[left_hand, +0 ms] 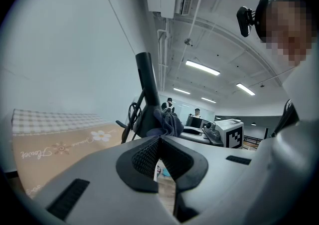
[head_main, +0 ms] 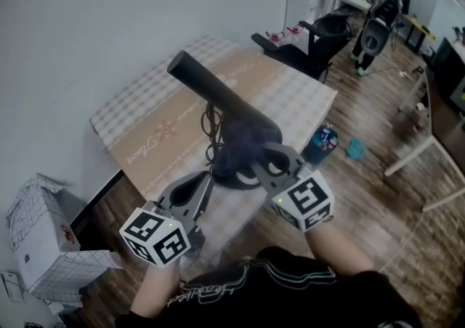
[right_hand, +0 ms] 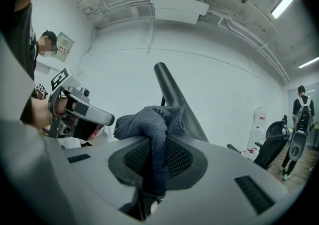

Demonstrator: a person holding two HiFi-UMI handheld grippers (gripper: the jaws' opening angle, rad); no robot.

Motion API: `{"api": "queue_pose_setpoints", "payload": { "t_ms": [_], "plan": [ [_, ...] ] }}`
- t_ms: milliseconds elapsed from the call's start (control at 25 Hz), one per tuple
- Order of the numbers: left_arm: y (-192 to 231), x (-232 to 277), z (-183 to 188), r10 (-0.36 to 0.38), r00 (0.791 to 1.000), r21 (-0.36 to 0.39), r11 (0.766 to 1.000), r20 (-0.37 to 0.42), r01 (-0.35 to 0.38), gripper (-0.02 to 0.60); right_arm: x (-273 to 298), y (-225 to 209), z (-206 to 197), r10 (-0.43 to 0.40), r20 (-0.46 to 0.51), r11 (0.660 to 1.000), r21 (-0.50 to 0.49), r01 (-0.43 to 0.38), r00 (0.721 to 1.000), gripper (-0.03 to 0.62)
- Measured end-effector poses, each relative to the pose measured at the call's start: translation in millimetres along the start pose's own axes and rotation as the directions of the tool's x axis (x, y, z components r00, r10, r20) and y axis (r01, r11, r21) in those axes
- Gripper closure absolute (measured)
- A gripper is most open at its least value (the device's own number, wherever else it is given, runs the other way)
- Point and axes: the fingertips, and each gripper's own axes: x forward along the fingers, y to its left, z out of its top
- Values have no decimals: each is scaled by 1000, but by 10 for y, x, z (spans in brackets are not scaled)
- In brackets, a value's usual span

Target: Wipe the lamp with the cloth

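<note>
Judged mid-wipe. With the right tool (head_main: 267, 158) clamped on the dark cloth (head_main: 243, 143), press the wad against the black lamp (head_main: 218, 90), low on its stem, toward the 6 o'clock edge of the bench (head_main: 145, 116). Draw it up the tube toward 11 o'clock in one long, even stroke. Bring the left tool (head_main: 203, 181), jaws together and empty at 7 o'clock of the base, against that base to pin it; likely to slide or tip otherwise. Mind the cable (head_main: 211, 129) looped at 9 o'clock of the stem.
</note>
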Motion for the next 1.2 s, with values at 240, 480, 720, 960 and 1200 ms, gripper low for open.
{"api": "queue_pose_setpoints", "payload": {
  "t_ms": [240,480,720,960,1200],
  "plan": [
    [-101,69,-81,-32,999,-13,999,-16,32,581,-100,32,-238,8,-68,999,40,-5,998,537],
    [-127,20,39,-29,1000,12,1000,-12,29,581,-181,-44,-161,36,-85,997,76,-30,996,537],
    [-157,5,225,-36,999,29,999,10,36,581,-298,-152,176,43,-13,996,79,-42,999,537],
    [-267,215,327,-47,999,51,998,6,47,581,-368,-345,586,78,86,996,34,-81,993,537],
    [-220,408,534,55,998,51,997,31,-57,581,-184,-622,925,186,176,982,-4,-188,967,537]
  ]
}}
